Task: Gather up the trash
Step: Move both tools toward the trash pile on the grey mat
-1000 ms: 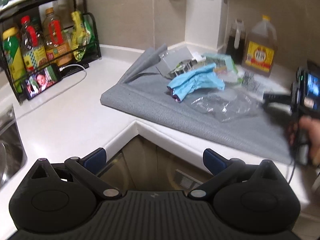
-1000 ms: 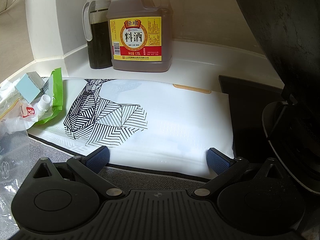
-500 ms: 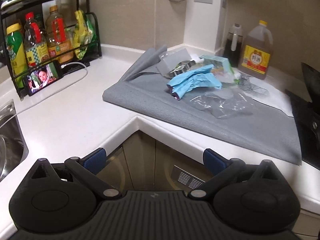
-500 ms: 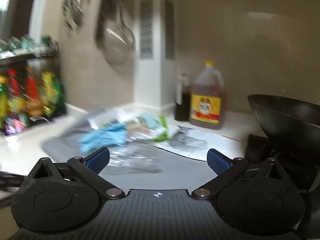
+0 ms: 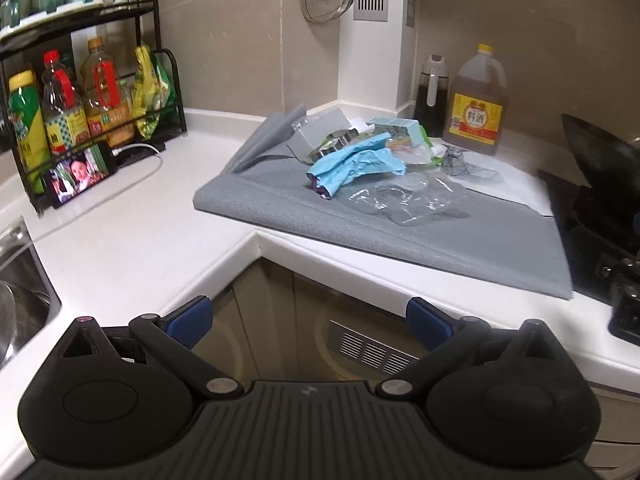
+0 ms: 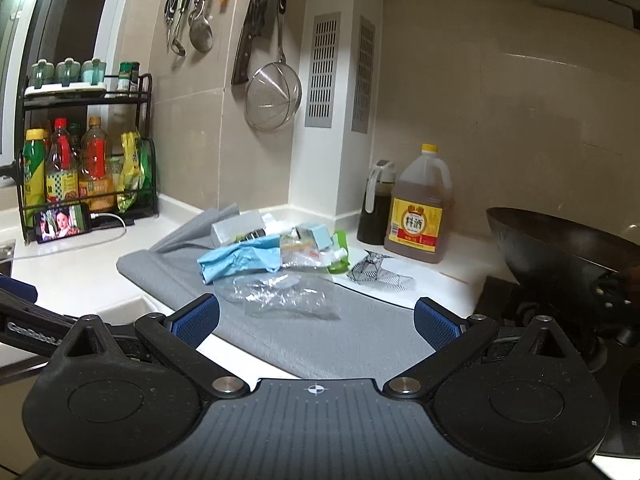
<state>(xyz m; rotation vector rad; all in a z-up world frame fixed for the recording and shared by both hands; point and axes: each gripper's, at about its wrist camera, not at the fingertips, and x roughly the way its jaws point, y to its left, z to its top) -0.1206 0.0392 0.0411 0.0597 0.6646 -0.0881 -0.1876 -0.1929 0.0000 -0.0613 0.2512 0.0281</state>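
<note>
I hold my left gripper [image 5: 308, 322] and my right gripper [image 6: 316, 318] back from the counter, both with jaws wide apart and nothing between them. The trash lies ahead of both on the grey felt mat [image 6: 360, 340]: a crumpled clear plastic bag [image 6: 280, 294] nearest my right gripper, a crumpled pale blue glove [image 6: 240, 260] just beyond it to the left, and small cartons and wrappers [image 6: 316, 242] heaped behind. I judge the bag light, limp and slippery, so I would pinch a raised fold, not a flat patch. The glove looks soft; its bunched middle should grip well.
</note>
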